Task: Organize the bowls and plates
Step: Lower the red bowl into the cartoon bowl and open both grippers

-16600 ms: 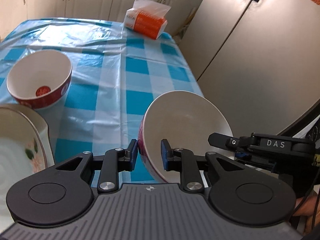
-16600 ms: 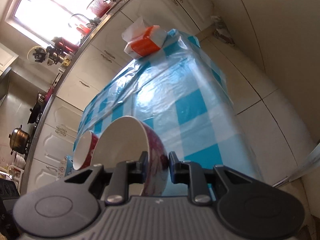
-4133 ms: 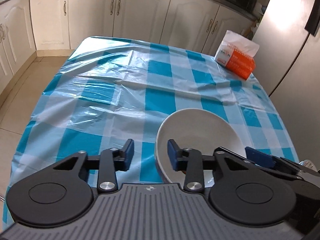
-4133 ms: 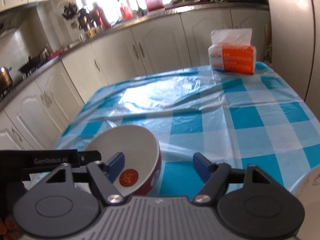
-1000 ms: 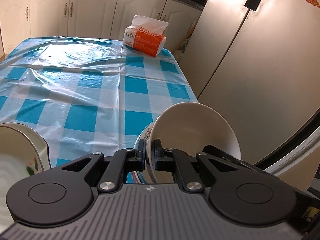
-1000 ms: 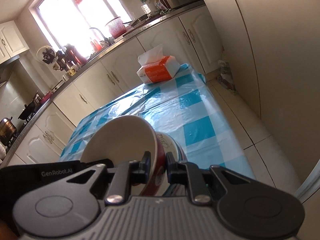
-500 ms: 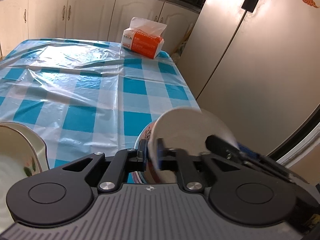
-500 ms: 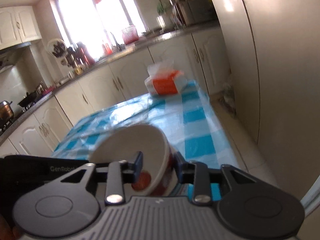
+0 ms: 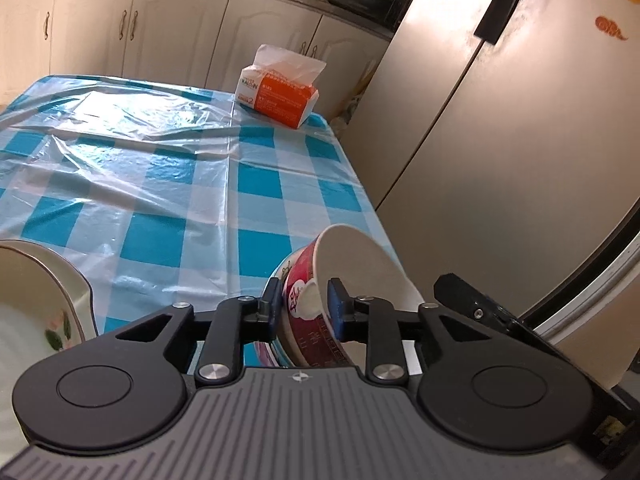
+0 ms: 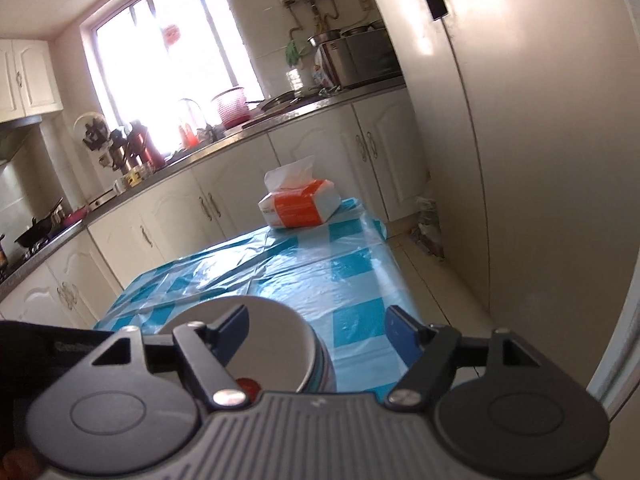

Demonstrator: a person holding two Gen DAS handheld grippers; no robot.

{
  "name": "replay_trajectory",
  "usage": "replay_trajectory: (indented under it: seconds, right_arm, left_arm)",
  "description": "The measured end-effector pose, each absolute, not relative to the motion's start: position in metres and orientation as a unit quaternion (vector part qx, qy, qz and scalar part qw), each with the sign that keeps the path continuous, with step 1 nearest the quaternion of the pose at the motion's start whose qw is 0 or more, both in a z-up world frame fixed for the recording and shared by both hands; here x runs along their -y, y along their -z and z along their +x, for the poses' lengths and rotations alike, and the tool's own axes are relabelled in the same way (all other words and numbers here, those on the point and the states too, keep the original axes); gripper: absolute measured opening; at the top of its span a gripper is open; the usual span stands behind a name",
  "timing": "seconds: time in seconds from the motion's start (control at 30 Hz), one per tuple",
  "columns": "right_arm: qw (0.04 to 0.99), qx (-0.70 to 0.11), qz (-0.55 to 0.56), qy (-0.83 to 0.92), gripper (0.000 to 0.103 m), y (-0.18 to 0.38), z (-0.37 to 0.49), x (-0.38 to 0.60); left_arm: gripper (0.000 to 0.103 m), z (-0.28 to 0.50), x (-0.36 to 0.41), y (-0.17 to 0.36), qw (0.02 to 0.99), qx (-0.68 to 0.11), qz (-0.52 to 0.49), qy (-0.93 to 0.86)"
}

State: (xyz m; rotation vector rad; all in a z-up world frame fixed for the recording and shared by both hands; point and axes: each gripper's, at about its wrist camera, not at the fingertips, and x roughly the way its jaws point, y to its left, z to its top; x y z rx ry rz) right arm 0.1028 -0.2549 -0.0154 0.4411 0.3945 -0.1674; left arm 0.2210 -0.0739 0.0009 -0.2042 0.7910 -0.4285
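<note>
At the table's (image 9: 280, 184) near corner both tongs (image 9: 304, 306) (image 10: 316, 330) have just spread apart off the nested red bowl (image 9: 320, 304); withdrawing straight back should avoid tipping it

a tissue pack (image 9: 279, 94), orange and white with a tissue sticking up, sits at the far corner of the table (image 9: 172, 176). the table is covered by a blue and white checked cloth under clear, wrinkled plastic. cream cabinets (image 9: 168, 36) run behind it under a dark counter (image 10: 280, 114). a tall fridge (image 9: 520, 132) stands just beside the table. a bright window (image 10: 168, 52) lights the counter, which holds a pink basket (image 10: 233, 106) and pots.
</note>
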Motion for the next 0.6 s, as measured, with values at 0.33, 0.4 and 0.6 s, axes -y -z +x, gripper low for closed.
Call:
replay_trajectory:
  seconds: [0.33, 0.4, 0.6]
  right_arm:
    - [0.950, -0.180, 0.238, 0.095, 0.085, 0.016, 0.091, 0.251]
    - [0.950, -0.180, 0.234, 0.098, 0.086, 0.017, 0.089, 0.248]
    - [0.951, -0.181, 0.228, 0.103, 0.093, 0.018, 0.082, 0.238]
  left_arm:
    - [0.089, 0.211, 0.050, -0.005, 0.917, -0.345, -0.096, 0.173]
    - [0.098, 0.204, 0.045, -0.003, 0.920, -0.343, -0.091, 0.164]
    - [0.103, 0.182, 0.025, -0.004, 0.929, -0.334, -0.078, 0.141]
